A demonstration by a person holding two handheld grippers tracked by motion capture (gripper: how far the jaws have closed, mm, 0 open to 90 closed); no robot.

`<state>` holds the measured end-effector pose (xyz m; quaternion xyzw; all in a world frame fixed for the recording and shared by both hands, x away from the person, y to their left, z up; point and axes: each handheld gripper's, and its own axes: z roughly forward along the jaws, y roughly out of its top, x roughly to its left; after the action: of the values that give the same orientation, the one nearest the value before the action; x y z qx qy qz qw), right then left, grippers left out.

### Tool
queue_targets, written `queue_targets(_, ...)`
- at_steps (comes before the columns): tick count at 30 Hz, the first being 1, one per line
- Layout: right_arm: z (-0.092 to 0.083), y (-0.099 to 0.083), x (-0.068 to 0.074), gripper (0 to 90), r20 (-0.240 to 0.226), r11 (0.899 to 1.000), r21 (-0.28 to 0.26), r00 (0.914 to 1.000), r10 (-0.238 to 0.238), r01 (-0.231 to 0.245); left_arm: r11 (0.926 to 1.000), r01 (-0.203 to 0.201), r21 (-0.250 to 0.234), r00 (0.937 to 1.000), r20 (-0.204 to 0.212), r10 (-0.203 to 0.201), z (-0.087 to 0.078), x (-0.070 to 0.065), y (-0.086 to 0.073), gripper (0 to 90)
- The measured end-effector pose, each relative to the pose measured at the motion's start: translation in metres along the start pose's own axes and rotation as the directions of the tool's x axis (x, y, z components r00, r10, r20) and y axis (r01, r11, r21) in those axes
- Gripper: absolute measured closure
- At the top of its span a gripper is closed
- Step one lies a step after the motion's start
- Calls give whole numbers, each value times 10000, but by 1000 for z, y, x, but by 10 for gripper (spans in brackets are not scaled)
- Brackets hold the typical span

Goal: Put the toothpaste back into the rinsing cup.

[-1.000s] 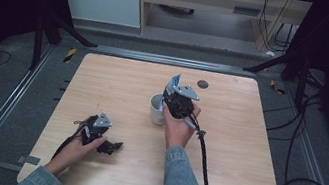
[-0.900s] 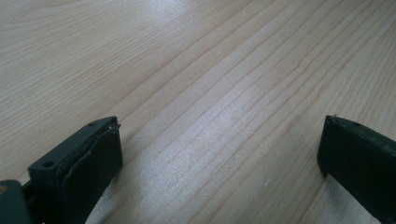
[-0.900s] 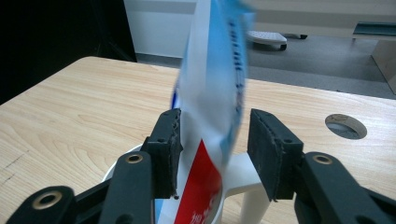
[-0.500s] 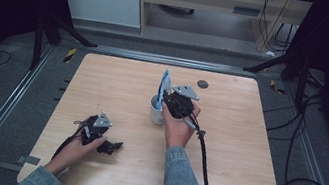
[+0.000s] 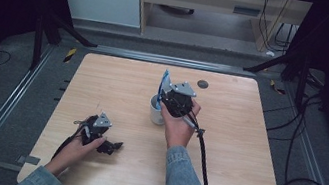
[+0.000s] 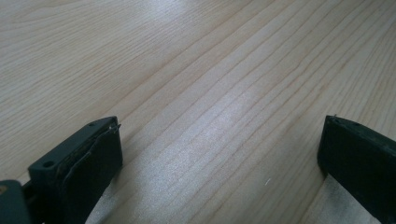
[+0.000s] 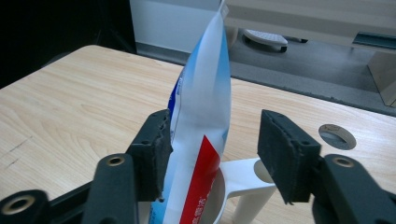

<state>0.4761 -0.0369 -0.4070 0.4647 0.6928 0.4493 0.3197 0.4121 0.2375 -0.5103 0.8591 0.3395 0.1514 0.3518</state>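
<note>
The right claw (image 7: 212, 154) is hovering over the white mug (image 5: 155, 113) mid-surface, its jaws having just been opening. The toothpaste tube (image 7: 203, 126) is standing upright in the mug between them, brushing one pad and clear of the other. The left claw (image 6: 219, 154) is resting spread wide, low on the wooden surface (image 5: 244, 151), nothing between its jaws.

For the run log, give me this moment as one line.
right gripper: jaws just opening, tube standing in mug | left gripper: open, resting on table
</note>
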Motion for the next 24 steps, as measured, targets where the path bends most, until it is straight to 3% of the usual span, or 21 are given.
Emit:
queue_targets(7, -2, 7, 3, 368, -151, 9990, 210, 9992, -379, 382, 10000, 3, -1, 10000, 0, -3, 0, 0, 0, 0)
queue_targets(11, -2, 9, 4, 321, -194, 9958, 535, 9971, -738, 748, 10000, -1, 2, 10000, -2, 1, 0, 0, 0, 0)
queue_targets(16, -5, 13, 4, 248, -358, 9920, 889, 9956, -865, 894, 10000, 24, -20, 10000, 0, -24, 0, 0, 0, 0)
queue_targets(24, -9, 19, 1, 173, -473, 9789, 1488, 9898, -1341, 1397, 10000, 17, -30, 10000, -13, -17, 0, 0, 0, 0)
